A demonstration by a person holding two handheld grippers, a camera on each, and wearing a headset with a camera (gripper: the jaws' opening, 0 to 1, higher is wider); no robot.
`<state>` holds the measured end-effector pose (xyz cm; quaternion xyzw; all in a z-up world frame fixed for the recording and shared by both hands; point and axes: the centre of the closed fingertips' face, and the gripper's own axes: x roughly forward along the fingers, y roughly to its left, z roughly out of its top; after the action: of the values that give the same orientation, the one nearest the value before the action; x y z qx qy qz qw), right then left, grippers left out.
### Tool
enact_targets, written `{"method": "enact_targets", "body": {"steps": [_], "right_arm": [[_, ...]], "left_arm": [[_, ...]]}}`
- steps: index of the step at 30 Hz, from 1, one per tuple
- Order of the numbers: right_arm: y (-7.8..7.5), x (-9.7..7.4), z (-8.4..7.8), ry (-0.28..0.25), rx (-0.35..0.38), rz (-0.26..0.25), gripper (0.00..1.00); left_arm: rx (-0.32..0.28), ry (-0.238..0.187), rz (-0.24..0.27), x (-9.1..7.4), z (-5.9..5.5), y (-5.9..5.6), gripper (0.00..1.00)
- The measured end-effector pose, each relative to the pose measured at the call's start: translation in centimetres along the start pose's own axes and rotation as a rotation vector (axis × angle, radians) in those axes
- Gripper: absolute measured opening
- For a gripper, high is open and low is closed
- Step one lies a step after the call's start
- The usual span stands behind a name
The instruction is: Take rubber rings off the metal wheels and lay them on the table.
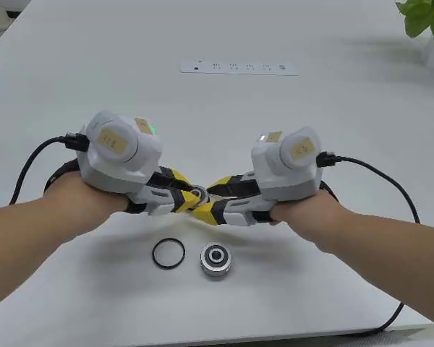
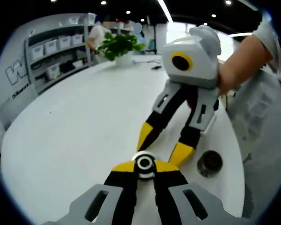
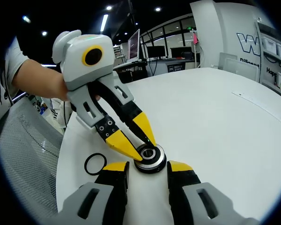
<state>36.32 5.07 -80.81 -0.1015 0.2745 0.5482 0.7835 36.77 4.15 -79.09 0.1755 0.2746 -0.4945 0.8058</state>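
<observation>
White bench [image 1: 311,108] carries two items near its 6 o'clock edge in the head view. A loose rubber ring [image 1: 154,254] lies flat, and just beside it at 3 o'clock lies a bare wheel [image 1: 215,259], also flat, with a rim of bright metal. Judgement: that wheel is stripped and its ring laid down as the task requires.

Above them, at 12 o'clock from the pair, the held wheel [image 1: 199,194] is kept clear of the bench between both tools. The left hand-held gripper [image 1: 191,197] is clamped on it. In the left gripper view its yellow tips meet on the wheel, apparently to steady it while the other tool works.

The right hand-held gripper [image 1: 213,196] enters from 3 o'clock with its jaws parted, one tip on either side of the rim. Whether those tips touch the wheel cannot be confirmed. The right gripper view shows a dark band round the held wheel, judged to be its rubber ring, not yet off.

Next step, as judged, is to catch that band and peel it over the rim. Risk noted: the wheel may twist in the clamp if the pull runs off-axis.

A power strip [image 1: 239,67] lies at 12 o'clock, well apart.
</observation>
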Motion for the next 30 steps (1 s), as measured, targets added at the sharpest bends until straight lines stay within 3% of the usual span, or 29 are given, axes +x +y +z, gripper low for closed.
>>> {"method": "enact_targets", "body": {"steps": [6, 21, 26, 30], "right_arm": [[-0.3, 0.1, 0.0, 0.004, -0.011, -0.021, 0.25], [-0.2, -1.1, -0.8, 0.007, 0.014, -0.018, 0.13], [-0.3, -1.0, -0.8, 0.010, 0.020, -0.024, 0.26], [-0.1, -0.4, -0.4, 0.008, -0.007, -0.027, 0.29]], "left_arm": [[0.003, -0.002, 0.003, 0.1, 0.0, -0.1, 0.14], [0.005, -0.004, 0.019, 0.1, 0.0, -0.3, 0.14], [0.004, -0.005, 0.018, 0.1, -0.1, -0.3, 0.14], [0.004, -0.007, 0.018, 0.1, -0.1, -0.3, 0.14]]}}
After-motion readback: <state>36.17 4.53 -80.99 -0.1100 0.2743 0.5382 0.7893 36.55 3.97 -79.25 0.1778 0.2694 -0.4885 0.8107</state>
